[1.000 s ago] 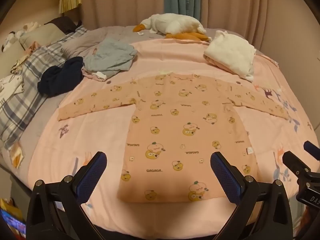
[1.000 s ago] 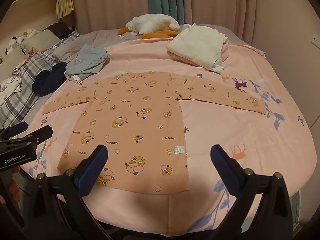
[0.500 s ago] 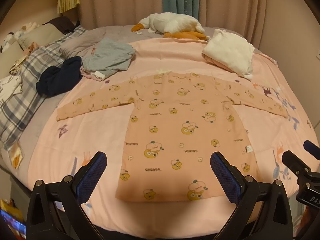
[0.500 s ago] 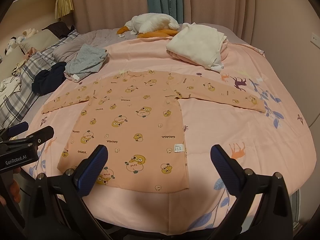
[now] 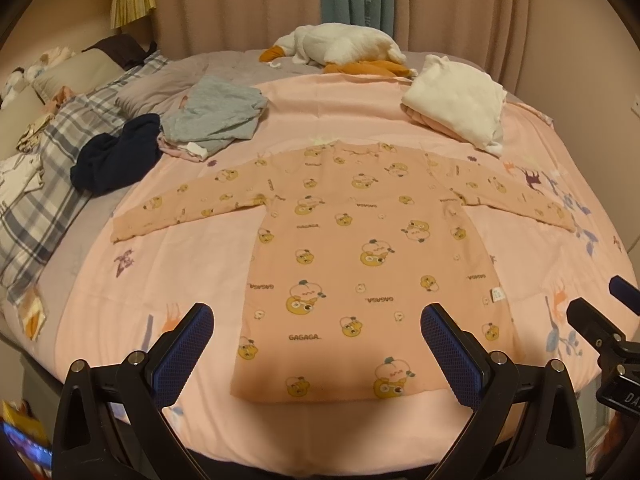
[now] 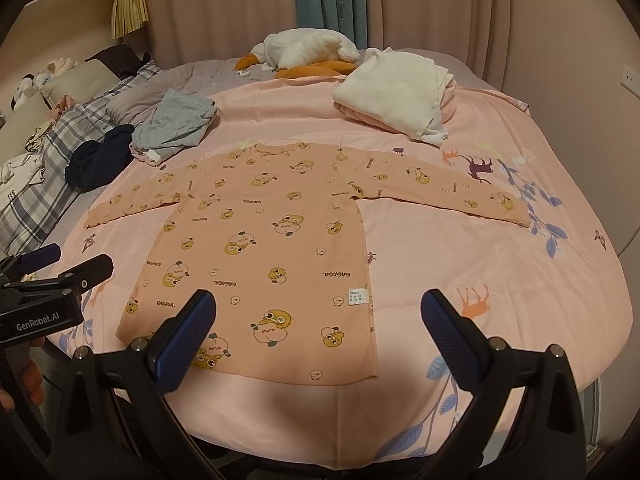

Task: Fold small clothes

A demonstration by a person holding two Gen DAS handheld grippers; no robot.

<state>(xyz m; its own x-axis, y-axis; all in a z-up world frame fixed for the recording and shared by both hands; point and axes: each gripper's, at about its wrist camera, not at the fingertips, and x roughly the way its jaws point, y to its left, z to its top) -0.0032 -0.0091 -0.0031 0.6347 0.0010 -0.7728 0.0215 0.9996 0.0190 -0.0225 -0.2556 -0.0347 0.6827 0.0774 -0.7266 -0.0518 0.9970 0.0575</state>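
On the bed (image 5: 208,264), a peach long-sleeved top (image 5: 360,264) lies flat; left tongs (image 5: 316,344) and right tongs (image 6: 320,334) gape wide, empty. Each should pinch a sleeve cuff and fold inward.

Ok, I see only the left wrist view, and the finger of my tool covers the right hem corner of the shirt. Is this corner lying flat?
Observer: Yes. In the right wrist view the right hem corner of the shirt lies flat on the pink cover.
Operator: I see only a piece of the right tool. Does it hold something?
Observer: No. The right tool is open and empty. One finger is in front of the hem, the other in front of bare cover.
Operator: Can you see who holds my tool?
Observer: Only partly. A bit of a bare hand shows beneath the left tool.
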